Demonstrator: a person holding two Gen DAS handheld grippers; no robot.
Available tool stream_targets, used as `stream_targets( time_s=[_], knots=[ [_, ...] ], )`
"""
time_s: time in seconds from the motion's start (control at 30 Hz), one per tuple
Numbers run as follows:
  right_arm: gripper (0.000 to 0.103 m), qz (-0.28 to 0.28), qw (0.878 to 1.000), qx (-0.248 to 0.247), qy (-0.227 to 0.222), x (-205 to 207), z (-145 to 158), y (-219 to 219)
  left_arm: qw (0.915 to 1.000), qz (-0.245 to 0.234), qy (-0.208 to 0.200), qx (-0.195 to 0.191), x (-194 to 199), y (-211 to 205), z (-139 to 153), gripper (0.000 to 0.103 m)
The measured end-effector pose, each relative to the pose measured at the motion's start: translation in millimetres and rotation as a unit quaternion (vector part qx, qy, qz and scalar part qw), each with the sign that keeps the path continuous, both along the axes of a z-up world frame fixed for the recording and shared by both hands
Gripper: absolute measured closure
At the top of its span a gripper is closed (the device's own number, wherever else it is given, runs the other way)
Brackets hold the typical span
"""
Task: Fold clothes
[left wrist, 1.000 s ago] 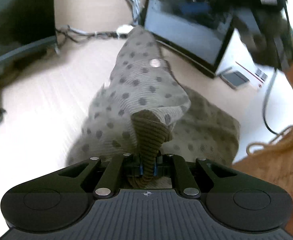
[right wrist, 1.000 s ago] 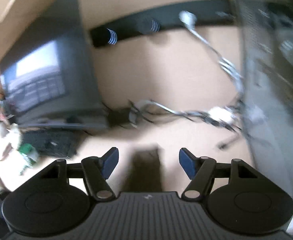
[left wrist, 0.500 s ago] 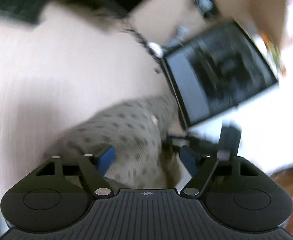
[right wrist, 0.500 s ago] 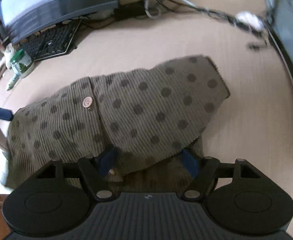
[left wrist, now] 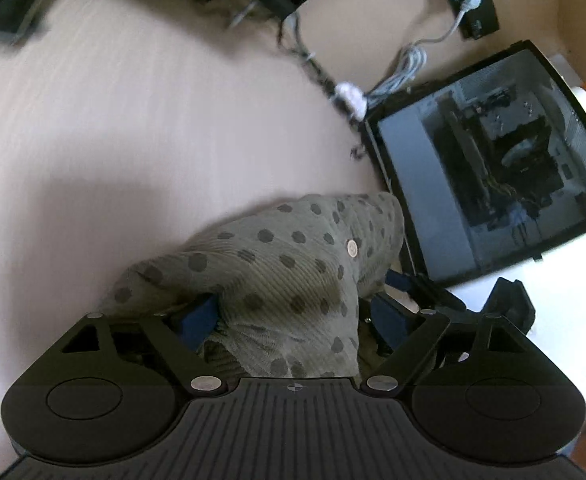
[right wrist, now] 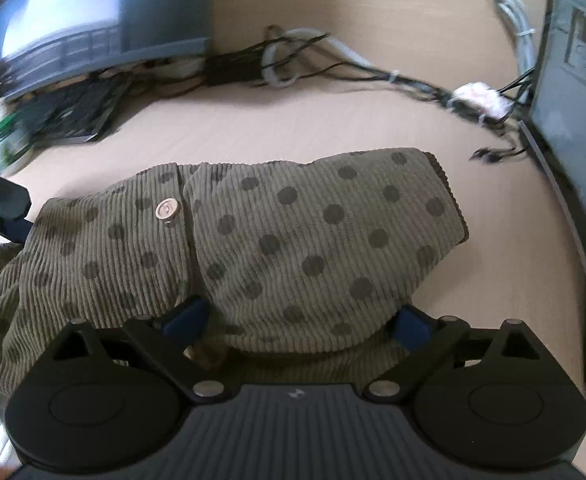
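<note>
The right hand-held gripper (right wrist: pixel 297 322), jaws opening, straddles the near fold of an olive dotted corduroy garment (right wrist: pixel 253 248) with a round button (right wrist: pixel 166 210), lying folded on the pale surface (right wrist: pixel 293 128) before cables (right wrist: pixel 293 64), keyboard (right wrist: pixel 73 110) and monitor (right wrist: pixel 93 20).

Olive dotted corduroy garment (right wrist: pixel 277 240), folded, lying on the desk (right wrist: pixel 293 128)

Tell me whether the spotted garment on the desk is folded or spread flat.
Folded: the spotted garment lies doubled over, its upper layer's rounded edge overlapping fabric beneath.
</note>
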State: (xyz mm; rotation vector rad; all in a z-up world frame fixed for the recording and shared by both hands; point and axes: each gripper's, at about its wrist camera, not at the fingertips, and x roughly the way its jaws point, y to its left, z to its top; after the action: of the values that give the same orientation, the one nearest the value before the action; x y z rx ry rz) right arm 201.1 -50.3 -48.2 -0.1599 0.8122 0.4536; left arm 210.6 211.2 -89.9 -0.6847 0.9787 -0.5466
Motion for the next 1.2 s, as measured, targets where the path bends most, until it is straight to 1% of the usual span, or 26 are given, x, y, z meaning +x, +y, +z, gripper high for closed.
stream_targets(
  time_s=[0.07,0.13,0.17,0.2,0.23,0.27,0.33,0.37,0.43,0.5,0.53,0.57,0.6,0.67,0.7,0.73,0.77,0.83,0.87,0.9,0.93,0.97,1.03,1.13,1.2],
  knots=[
    [0.006,-0.017,1.000,-0.012,-0.012,32,0,-7,0.9997,0.005,-0.023,0.012,31,-8,0,0.019],
    [0.006,-0.035,0.999,-0.024,-0.020,69,3,-15,0.9988,0.021,-0.033,0.029,57,-12,3,0.023],
    [0.007,-0.044,0.999,-0.019,-0.010,87,5,-19,0.9983,0.031,-0.034,0.036,66,-14,5,0.023],
    [0.011,-0.052,0.999,-0.009,0.002,101,7,-23,0.9979,0.041,-0.033,0.039,70,-13,10,0.022],
    [0.015,-0.059,0.998,0.010,0.016,109,11,-27,0.9975,0.047,-0.034,0.041,69,-11,17,0.021],
    [0.016,-0.064,0.997,0.031,0.027,114,16,-32,0.9969,0.051,-0.037,0.046,61,-8,24,0.020],
    [0.020,-0.072,0.994,0.070,0.035,109,26,-46,0.9959,0.062,-0.038,0.054,42,-5,38,0.018],
    [0.021,-0.078,0.992,0.088,0.039,104,30,-53,0.9964,0.070,-0.028,0.038,31,-4,40,0.018],
    [0.023,-0.091,0.988,0.115,0.041,90,40,-67,0.9964,0.085,-0.003,-0.007,8,-1,41,0.014],
    [0.023,-0.090,0.988,0.125,0.030,65,47,-81,0.9949,0.089,0.019,-0.045,-4,-4,33,0.013],
    [0.023,-0.084,0.988,0.124,0.025,53,48,-83,0.9941,0.087,0.032,-0.056,-6,-9,28,0.013],
    [0.023,-0.077,0.988,0.128,0.027,41,47,-85,0.9940,0.083,0.042,-0.058,-3,-15,24,0.013],
    [0.023,-0.064,0.987,0.138,0.041,33,44,-85,0.9946,0.078,0.049,-0.048,2,-23,22,0.013],
    [0.023,-0.039,0.985,0.154,0.070,21,33,-75,0.9958,0.077,0.047,-0.013,14,-39,24,0.013],
    [0.023,-0.034,0.984,0.156,0.082,17,27,-70,0.9959,0.078,0.044,0.005,21,-47,26,0.012],
    [0.022,-0.040,0.983,0.153,0.094,17,20,-65,0.9953,0.081,0.048,0.022,24,-52,28,0.009],
    [0.022,-0.049,0.981,0.156,0.107,17,14,-62,0.9943,0.084,0.052,0.039,27,-58,29,0.008],
    [0.012,-0.068,0.976,0.174,0.115,17,9,-61,0.9917,0.088,0.058,0.072,28,-68,33,0.006],
    [0.011,-0.070,0.974,0.179,0.119,17,9,-60,0.9903,0.090,0.059,0.088,27,-71,33,0.005],
    [0.006,-0.071,0.973,0.181,0.122,18,8,-59,0.9883,0.093,0.064,0.102,26,-73,31,0.004],
    [0.000,-0.070,0.973,0.183,0.125,19,8,-57,0.9860,0.095,0.071,0.117,25,-75,29,0.003],
    [0.000,-0.067,0.973,0.182,0.128,19,7,-55,0.9836,0.094,0.082,0.130,25,-76,27,0.002],
    [0.000,-0.065,0.976,0.166,0.125,18,8,-50,0.9813,0.087,0.091,0.145,24,-75,22,0.001],
    [0.000,-0.066,0.977,0.158,0.128,21,8,-48,0.9808,0.086,0.090,0.150,21,-71,21,0.000],
    [0.000,-0.066,0.978,0.149,0.132,23,9,-46,0.9802,0.077,0.086,0.161,21,-73,21,0.000]
  ],
)
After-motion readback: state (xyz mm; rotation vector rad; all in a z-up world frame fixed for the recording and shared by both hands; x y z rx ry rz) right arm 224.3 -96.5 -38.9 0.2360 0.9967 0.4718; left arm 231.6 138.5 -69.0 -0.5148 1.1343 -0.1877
